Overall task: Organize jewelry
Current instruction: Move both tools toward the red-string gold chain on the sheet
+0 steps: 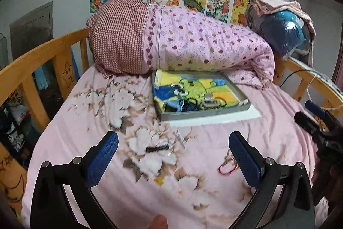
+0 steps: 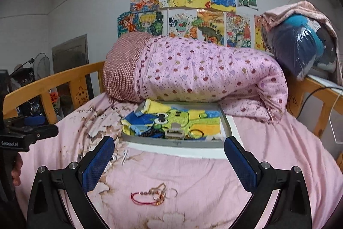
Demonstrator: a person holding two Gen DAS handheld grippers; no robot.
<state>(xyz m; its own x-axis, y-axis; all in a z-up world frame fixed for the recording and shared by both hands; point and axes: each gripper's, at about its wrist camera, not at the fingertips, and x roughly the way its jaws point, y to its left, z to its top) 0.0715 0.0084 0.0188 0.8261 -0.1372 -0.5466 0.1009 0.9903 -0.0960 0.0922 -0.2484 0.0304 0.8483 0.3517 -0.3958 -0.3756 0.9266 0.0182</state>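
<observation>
A grey tray [image 1: 243, 94] lined with a cartoon picture sits on the pink bed and holds several small jewelry pieces [image 1: 206, 102]; it also shows in the right wrist view [image 2: 227, 123]. My left gripper [image 1: 173, 143] is open above a black clip [image 1: 157, 148] and a thin bracelet [image 1: 159, 135]. A silver clip [image 1: 179, 138] lies beside them. My right gripper [image 2: 169, 150] is open; a red string bracelet [image 2: 142, 199] with gold rings [image 2: 161, 194] lies just below it, also seen in the left wrist view [image 1: 227, 169]. The right gripper shows at the left view's right edge [image 1: 308, 119].
A rolled pink quilt [image 2: 203, 72] lies behind the tray. Wooden bed rails [image 1: 32, 61] run along both sides. A bagged blue bundle [image 2: 300, 46] rests on the right rail. A white pad [image 2: 193, 150] lies under the tray.
</observation>
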